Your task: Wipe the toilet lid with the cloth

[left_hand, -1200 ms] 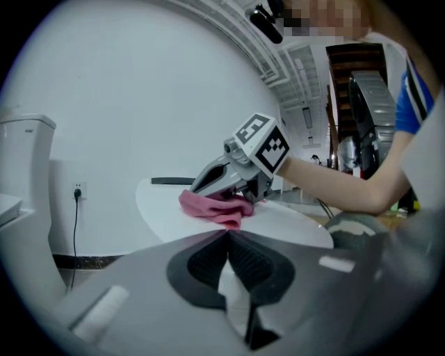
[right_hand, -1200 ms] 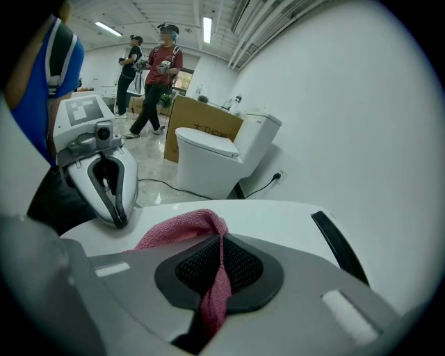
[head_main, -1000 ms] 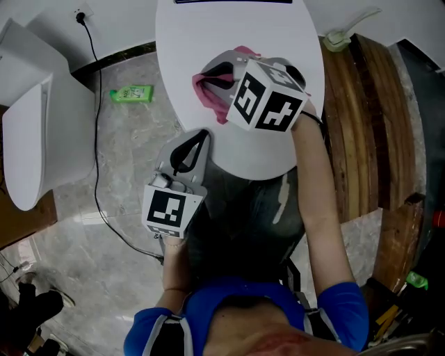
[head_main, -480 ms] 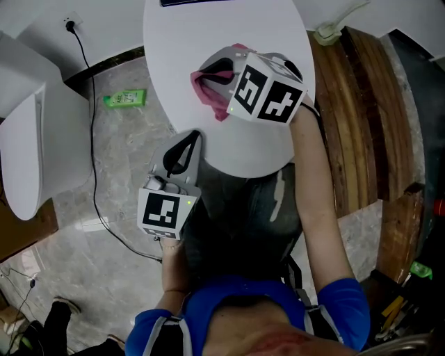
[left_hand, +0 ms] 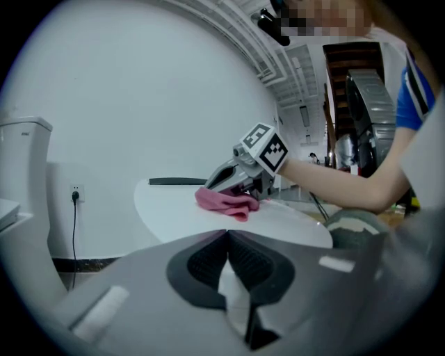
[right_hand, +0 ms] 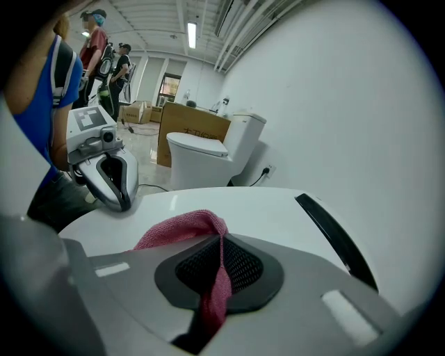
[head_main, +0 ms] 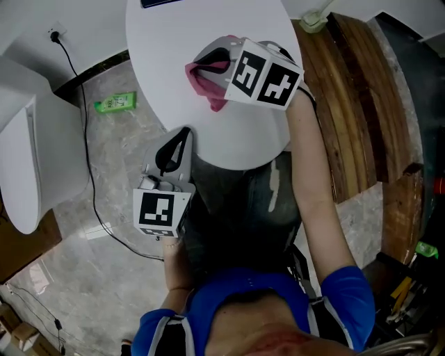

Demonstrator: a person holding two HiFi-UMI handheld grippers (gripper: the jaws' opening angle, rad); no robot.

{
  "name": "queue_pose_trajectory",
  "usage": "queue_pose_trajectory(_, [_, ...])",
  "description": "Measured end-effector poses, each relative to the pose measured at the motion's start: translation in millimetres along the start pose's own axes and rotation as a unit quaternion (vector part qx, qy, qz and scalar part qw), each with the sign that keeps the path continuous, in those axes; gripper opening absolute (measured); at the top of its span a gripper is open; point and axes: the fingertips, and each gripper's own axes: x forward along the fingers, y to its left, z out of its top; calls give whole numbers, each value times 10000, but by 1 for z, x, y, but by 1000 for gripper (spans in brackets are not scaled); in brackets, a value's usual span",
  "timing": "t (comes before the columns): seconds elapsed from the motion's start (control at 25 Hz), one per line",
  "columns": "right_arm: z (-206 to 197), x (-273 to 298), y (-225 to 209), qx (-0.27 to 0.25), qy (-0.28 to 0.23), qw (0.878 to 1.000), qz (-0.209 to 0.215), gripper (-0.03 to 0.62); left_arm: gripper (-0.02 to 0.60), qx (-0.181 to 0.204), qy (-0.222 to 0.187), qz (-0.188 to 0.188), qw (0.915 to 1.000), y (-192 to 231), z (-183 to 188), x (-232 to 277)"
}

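Scene: A person stands at the near end of a white toilet lid [head_main: 163, 76], holding a gripper in each hand.
Right gripper: The right gripper [head_main: 203, 62] reaches over the lid with its jaws clamped on a pink cloth [head_main: 211, 94]. A fold of the cloth runs down between them.
Cloth: It lies bunched against the lid's surface, about the middle of the oval, under the right jaws.
Left gripper: The left gripper [head_main: 183, 134] hangs at the lid's near rim, well apart from the cloth. Its jaws are together with nothing between them.
Done: The cloth is in hand and down on the lid, so the wiping looks to be under way.
Left: No streak, wet trail or dirt shows on the white surface, so how much has been covered cannot be told. The cloth lies short of the dark strip [head_main: 161, 2] at the far end and of the left edge, so passes there likely remain.
Surroundings: A green bottle [head_main: 115, 104] lies on the marble floor [head_main: 118, 181] beside the lid.
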Motion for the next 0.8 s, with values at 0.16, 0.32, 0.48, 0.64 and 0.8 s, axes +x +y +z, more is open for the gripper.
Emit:
queue_pose_trajectory(0.16, [-1, -2, -1, -40, -21, 9999, -91, 9, 3, -41, -21, -55, 10000, 0, 0, 0])
queue_pose_trajectory(0.32, [-6, -6, 0, -197, -73, 9996, -213, 9, 3, -23, 29, -117, 9999, -2, 0, 1])
queue_pose_trajectory(0.48, [-10, -8, 2, -207, -119, 9995, -188, 9, 3, 168, 188, -126, 9996, -2, -2, 0])
queue_pose_trajectory(0.64, [-18, -23, 5, -146, -101, 9997, -180, 9, 3, 335, 283, -215, 9988, -18, 4, 2])
queue_pose_trajectory(0.8, [-23, -24, 8, -246, -52, 9997, 10, 9, 3, 196, 172, -236, 9994, -24, 6, 2])
